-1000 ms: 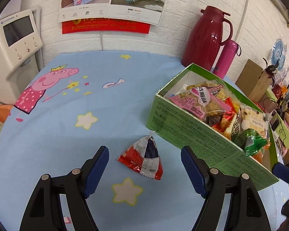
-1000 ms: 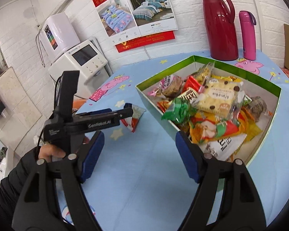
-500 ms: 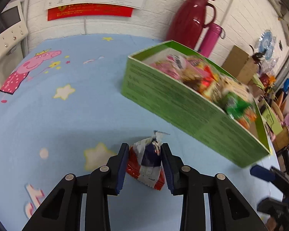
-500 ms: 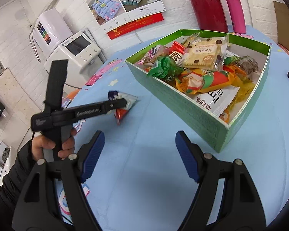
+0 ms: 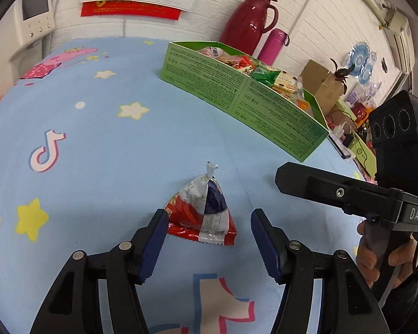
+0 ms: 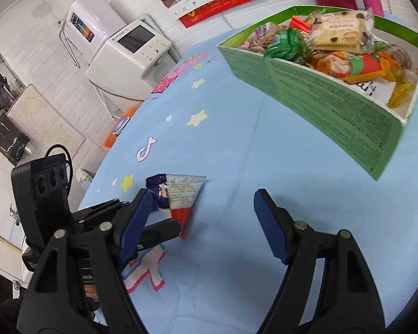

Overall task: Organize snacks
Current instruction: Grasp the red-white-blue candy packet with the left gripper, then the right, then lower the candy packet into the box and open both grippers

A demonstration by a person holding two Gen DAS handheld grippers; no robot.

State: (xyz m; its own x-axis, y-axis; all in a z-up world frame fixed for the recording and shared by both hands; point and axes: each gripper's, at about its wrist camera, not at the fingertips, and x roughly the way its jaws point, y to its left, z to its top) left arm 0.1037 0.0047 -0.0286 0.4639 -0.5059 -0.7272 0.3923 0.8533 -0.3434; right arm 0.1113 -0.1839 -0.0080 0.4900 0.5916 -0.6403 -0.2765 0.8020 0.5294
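Note:
A red, white and blue triangular snack packet (image 5: 203,217) lies on the blue star-print tablecloth (image 5: 97,153). My left gripper (image 5: 209,236) is open around it: the left finger is at the packet's edge and the right finger is apart from it. In the right wrist view the packet (image 6: 181,192) lies just ahead of the left fingertip of my right gripper (image 6: 202,222), which is open with nothing in it. The green snack box (image 5: 237,91), full of wrapped snacks, stands farther back; its wall (image 6: 320,103) shows at upper right.
A red thermos (image 5: 248,22) and a pink bottle (image 5: 274,44) stand behind the box. A cardboard carton (image 5: 320,83) and clutter lie off the table's right edge. A white appliance (image 6: 125,47) stands off the far left edge. A hand (image 5: 381,256) holds the right gripper's handle.
My left gripper closed on the packet, carried it back away from the green box and has now opened, leaving it on the cloth. My right gripper has dropped closer to the packet.

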